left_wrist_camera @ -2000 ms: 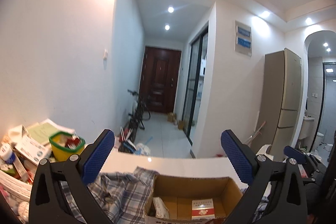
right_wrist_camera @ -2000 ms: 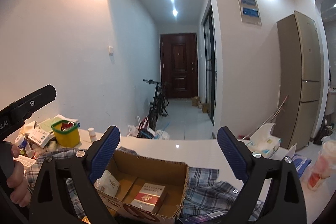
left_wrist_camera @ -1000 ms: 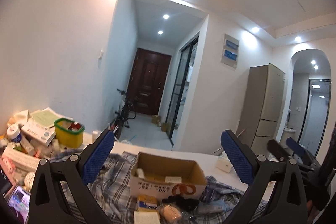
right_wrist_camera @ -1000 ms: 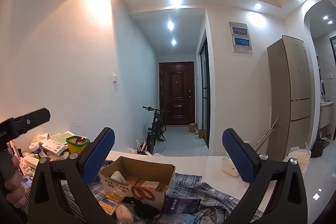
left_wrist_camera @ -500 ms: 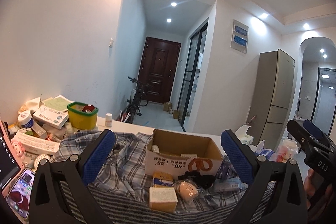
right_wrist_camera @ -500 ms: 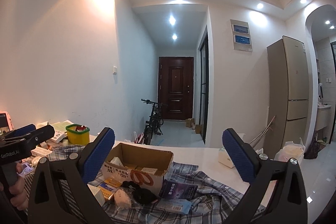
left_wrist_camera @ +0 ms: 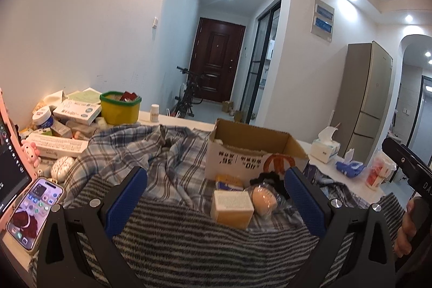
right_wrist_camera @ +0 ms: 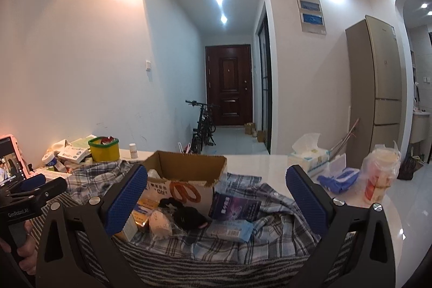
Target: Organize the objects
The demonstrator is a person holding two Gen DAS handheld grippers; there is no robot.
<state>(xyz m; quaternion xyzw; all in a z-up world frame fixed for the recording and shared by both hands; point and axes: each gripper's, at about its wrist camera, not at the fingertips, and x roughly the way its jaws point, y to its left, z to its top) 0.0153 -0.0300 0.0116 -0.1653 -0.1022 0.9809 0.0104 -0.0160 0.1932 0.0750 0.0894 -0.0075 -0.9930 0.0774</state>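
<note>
Left gripper (left_wrist_camera: 214, 197): held wide open, empty.
Right gripper (right_wrist_camera: 216, 197): likewise spread, empty.
Cardboard box (left_wrist_camera: 244, 157): ahead, beyond both.

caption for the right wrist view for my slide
Open right gripper facing a cardboard box and small packages on a plaid cloth.

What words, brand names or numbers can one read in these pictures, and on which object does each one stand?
"GenRobot.AI": left gripper's handle.
"DAS": partly cut off, right gripper's handle.
Cardboard box: upside-down print, unreadable.
Purple box, white packets, phone: too small or blurred.
</note>
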